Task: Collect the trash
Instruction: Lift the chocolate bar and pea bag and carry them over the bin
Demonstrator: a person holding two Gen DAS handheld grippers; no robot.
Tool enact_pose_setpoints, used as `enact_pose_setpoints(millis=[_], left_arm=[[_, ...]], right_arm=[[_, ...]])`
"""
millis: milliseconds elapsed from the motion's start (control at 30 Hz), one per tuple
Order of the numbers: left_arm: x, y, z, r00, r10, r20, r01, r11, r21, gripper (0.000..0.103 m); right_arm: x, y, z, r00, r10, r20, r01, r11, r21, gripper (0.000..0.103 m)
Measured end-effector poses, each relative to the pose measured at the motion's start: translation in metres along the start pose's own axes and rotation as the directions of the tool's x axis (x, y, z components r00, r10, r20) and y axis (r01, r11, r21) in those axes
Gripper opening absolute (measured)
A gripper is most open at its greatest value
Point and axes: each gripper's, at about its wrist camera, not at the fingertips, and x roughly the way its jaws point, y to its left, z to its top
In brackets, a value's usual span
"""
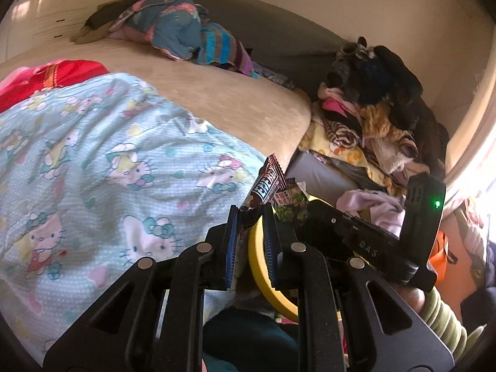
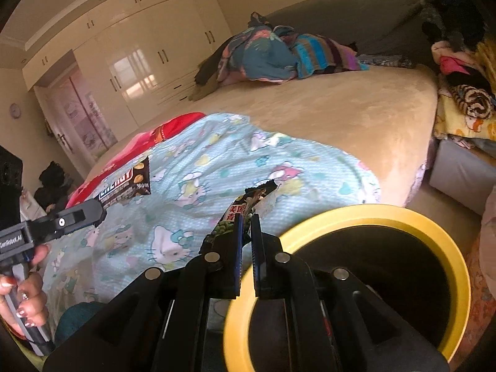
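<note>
The left gripper has its fingers closed on a brown chocolate bar wrapper, held up over the cartoon-cat bedsheet. The right gripper has its fingers clamped on a dark green-pea snack packet, just beside the yellow-rimmed trash bin that stands on the floor at the corner of the bed.

White letters "ENERGY" stand on the brown snack-bar wrapper, Chinese characters "美國" and "青" on the dark green-pea snack packet, "DAS" on the black body of the right gripper, and a partly cut "GenRobot.AI" on the left gripper's black body
</note>
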Motion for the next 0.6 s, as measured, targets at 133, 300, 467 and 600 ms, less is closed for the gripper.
enact_pose_setpoints(millis=[133, 300, 467, 600], left_arm=[[0.006, -0.014, -0.004, 1.0, -0.009, -0.016, 0.009, 1.0, 0.029, 0.011], [0.015, -0.03, -0.011, 0.999, -0.021, -0.042, 0.023, 0.997, 0.068, 0.011], [0.024, -0.047, -0.019, 0.997, -0.021, -0.069, 0.029, 0.993, 0.115, 0.011], [0.031, -0.059, -0.025, 0.996, -0.017, -0.09, 0.03, 0.988, 0.15, 0.011]], right_arm=[[-0.009, -0.012, -0.002, 1.0, -0.028, 0.005, 0.028, 1.0, 0.013, 0.006], [-0.019, -0.03, -0.007, 0.997, -0.074, -0.003, 0.074, 0.997, 0.032, 0.006], [-0.024, -0.051, -0.015, 0.992, -0.122, -0.025, 0.123, 0.991, 0.047, 0.006], [-0.024, -0.07, -0.021, 0.987, -0.154, -0.043, 0.157, 0.985, 0.068, 0.006]])
